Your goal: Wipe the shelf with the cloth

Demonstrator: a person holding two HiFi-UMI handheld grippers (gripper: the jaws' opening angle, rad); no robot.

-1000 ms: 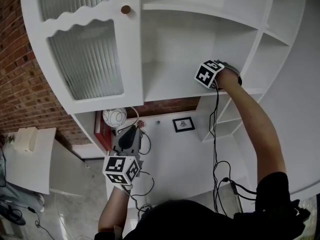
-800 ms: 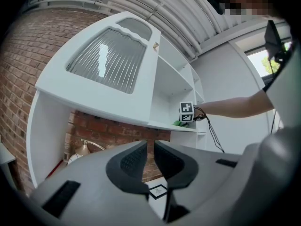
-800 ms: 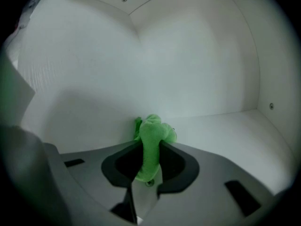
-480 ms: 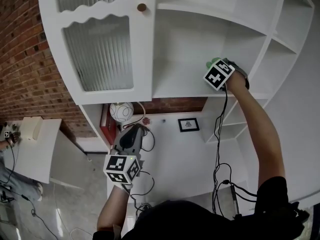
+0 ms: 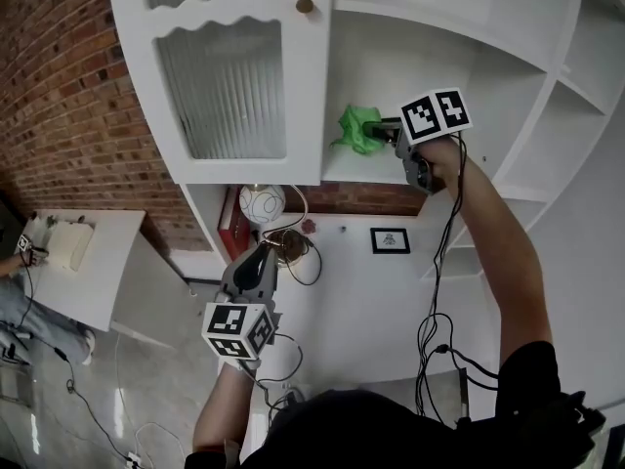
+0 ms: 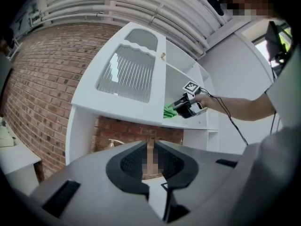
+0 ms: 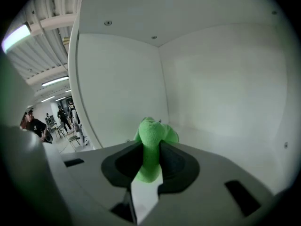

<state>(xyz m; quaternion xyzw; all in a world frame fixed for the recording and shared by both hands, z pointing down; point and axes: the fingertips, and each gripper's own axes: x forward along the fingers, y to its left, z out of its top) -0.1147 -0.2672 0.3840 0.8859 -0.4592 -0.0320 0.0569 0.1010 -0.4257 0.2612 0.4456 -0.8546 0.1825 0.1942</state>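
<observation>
Right gripper (image 5: 379, 127) clamps the green cloth (image 5: 355, 131) at the shelf (image 5: 344, 173)

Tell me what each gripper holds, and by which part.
The right gripper pinches the green cloth by a bunched fold, the rest bulging past the jaws. The left gripper holds nothing.

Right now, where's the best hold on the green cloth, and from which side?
Probably where the right hand-held gripper pinches it now: the bunched neck of the green cloth, entered from the open front of the shelf. The loose wad bulges past the jaws, free to wipe.
</observation>
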